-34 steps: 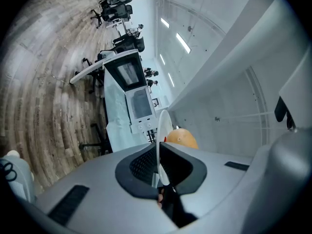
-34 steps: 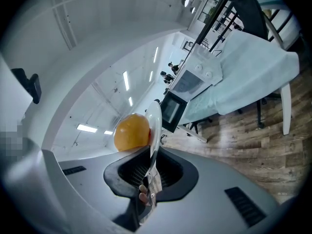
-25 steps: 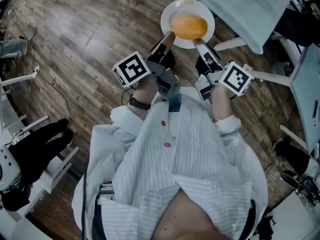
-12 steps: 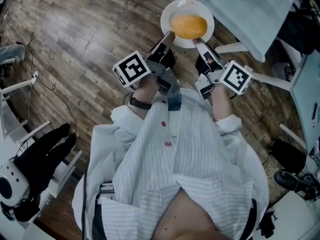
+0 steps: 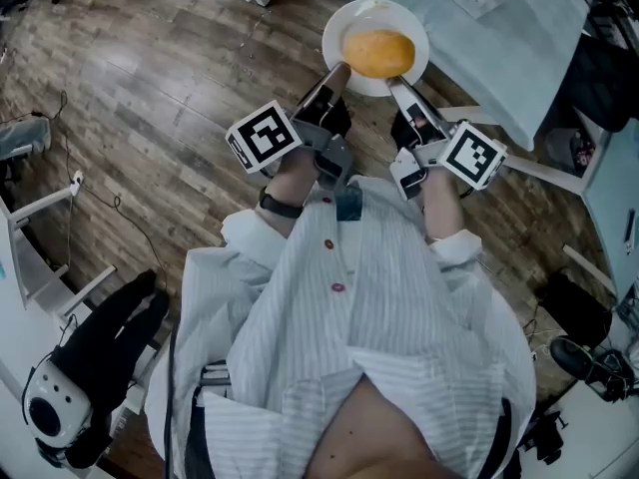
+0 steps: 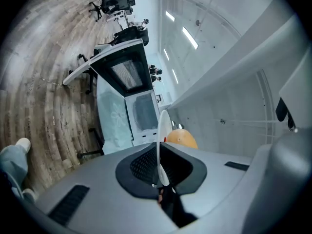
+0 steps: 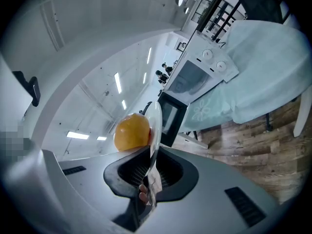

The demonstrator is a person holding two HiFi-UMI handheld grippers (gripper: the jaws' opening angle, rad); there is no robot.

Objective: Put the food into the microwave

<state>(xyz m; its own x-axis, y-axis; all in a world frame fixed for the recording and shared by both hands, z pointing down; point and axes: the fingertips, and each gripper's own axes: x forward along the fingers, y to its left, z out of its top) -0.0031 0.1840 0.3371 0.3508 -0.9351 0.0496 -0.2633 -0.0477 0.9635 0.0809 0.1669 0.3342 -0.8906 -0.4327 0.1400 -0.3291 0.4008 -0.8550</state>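
Wood floor [image 5: 150,88] slides past as we walk; table [image 5: 519,38] and microwave [image 7: 197,77] come nearer. Left gripper [image 5: 339,69] and right gripper [image 5: 392,84] stay clamped on plate [image 5: 344,16] rim, bun [image 5: 378,53] steady. Approach looks nearly done.

The right hand-held gripper [image 7: 148,178] pinches the white plate [image 7: 155,125] bearing orange food [image 7: 131,132], microwave [image 7: 197,79] beyond.

Glossy white plate [image 5: 336,40], smooth orange food [image 5: 377,53], matt wooden plank floor [image 5: 150,98], pale soft tablecloth [image 5: 499,30]
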